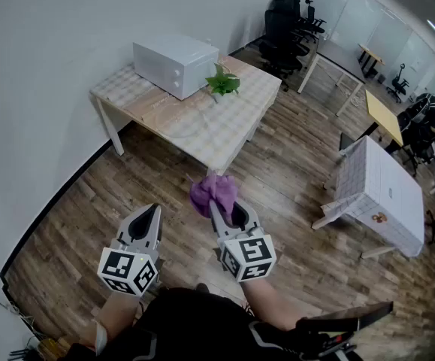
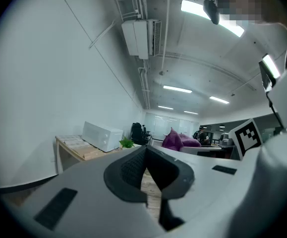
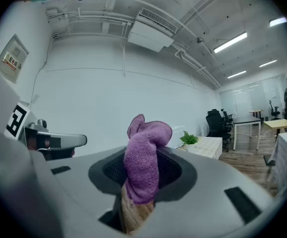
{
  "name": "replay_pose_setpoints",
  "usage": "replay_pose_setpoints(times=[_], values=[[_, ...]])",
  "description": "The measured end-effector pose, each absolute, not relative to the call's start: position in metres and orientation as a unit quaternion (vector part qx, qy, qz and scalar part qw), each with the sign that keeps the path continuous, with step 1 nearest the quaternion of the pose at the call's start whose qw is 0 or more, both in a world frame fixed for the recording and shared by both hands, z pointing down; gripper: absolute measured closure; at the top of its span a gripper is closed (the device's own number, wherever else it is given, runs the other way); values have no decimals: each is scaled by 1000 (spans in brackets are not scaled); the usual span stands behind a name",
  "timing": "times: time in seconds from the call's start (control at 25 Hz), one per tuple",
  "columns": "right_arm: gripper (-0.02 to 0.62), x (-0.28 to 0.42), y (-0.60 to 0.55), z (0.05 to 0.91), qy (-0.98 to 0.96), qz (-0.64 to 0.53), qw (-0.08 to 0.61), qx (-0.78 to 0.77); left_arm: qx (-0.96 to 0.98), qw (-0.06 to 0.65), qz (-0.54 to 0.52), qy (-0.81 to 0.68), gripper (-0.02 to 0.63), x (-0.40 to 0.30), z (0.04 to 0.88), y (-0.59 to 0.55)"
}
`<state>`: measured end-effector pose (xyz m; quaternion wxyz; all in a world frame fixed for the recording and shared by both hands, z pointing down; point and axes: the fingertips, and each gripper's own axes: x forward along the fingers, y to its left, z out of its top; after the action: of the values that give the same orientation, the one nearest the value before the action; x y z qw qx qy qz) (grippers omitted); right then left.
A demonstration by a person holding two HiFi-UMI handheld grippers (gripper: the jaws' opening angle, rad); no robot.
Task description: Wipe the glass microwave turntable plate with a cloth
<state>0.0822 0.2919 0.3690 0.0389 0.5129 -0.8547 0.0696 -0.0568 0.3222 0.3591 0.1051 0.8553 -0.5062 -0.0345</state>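
Glass plate (image 1: pixel 194 128) seems to lie on the desk (image 1: pixel 243 115) by the microwave (image 1: pixel 174 65), well away; right gripper (image 1: pixel 225 207) clamps the purple cloth (image 1: pixel 212 190), left gripper (image 1: pixel 151 212) closed on nothing; a loose pinch could drop it walking over

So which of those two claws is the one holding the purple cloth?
The right claw, nearer the middle of the head view: its jaws pinch the purple cloth. The left claw is shut with nothing in it.
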Motion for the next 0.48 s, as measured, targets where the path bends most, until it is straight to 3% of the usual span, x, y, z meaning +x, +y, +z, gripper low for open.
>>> replay_pose_setpoints(times=[0.48], values=[[465, 79, 293, 367, -856, 65, 41, 512, 860, 96, -26, -500, 603, -57, 358, 326]])
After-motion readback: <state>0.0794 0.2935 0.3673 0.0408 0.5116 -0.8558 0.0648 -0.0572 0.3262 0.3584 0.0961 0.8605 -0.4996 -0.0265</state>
